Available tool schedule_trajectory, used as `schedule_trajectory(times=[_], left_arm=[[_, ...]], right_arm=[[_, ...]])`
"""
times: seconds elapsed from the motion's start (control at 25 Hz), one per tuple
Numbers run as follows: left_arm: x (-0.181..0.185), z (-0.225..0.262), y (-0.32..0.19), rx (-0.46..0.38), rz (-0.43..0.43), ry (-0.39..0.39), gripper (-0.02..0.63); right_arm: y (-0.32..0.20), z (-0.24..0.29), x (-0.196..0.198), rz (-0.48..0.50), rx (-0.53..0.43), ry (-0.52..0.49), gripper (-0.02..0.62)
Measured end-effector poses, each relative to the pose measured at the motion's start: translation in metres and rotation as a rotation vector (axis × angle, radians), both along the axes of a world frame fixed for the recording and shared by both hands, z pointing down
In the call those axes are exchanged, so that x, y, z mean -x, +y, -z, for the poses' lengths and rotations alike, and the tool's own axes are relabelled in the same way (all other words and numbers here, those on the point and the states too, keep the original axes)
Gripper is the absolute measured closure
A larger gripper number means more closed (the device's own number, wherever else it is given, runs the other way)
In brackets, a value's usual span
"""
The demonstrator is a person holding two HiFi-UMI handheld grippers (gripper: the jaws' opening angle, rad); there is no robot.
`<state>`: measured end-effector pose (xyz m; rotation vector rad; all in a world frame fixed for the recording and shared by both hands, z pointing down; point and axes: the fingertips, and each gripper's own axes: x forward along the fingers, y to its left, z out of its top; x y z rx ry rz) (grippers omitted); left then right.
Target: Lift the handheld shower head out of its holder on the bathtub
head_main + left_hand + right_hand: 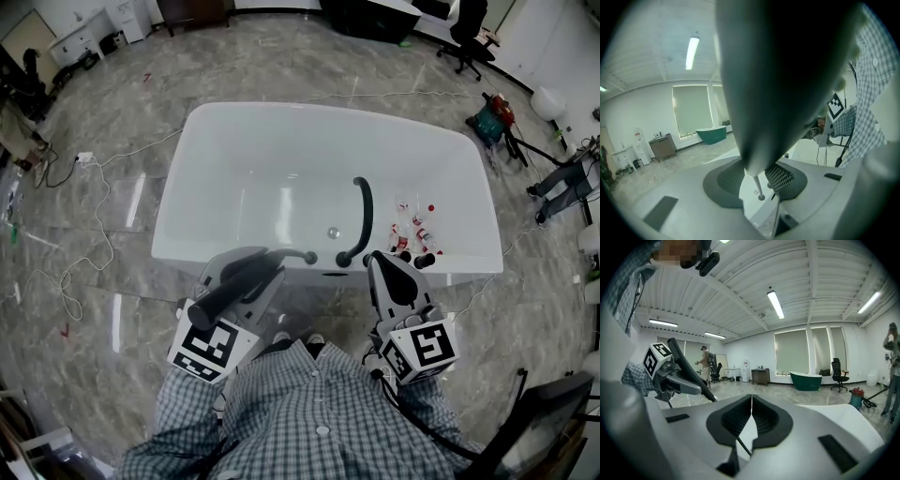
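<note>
L gripper (262, 267) jaws wide, clamped round dark grey handheld shower head (220, 298), seemingly free of white bathtub (281, 141) holder. R gripper (382, 262) jaws closed, empty, on standby.

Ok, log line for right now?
left gripper: jaws shut on shower head | right gripper: jaws shut, empty | shower head: over near rim of bathtub | holder: not made out

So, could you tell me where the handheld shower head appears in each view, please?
Head view: lower left, the shower head lies across the left gripper.
Left gripper view: the big dark shape filling the upper centre, between the jaws.
Right gripper view: a dark bar at far left.
Shared landmark: the checked shirt, in all three.
</note>
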<state>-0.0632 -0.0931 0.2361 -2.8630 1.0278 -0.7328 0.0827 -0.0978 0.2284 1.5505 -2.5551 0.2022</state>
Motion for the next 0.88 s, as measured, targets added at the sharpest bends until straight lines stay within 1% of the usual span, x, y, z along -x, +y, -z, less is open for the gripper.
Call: schedule_trajectory(times=[0.88], left_arm=[[0.0042,-0.0028,-0.0018,0.014,0.0,-0.004,0.465]], right_arm=[[-0.0011,-0.0035,0.0082,0.014,0.01,0.001,0.577]])
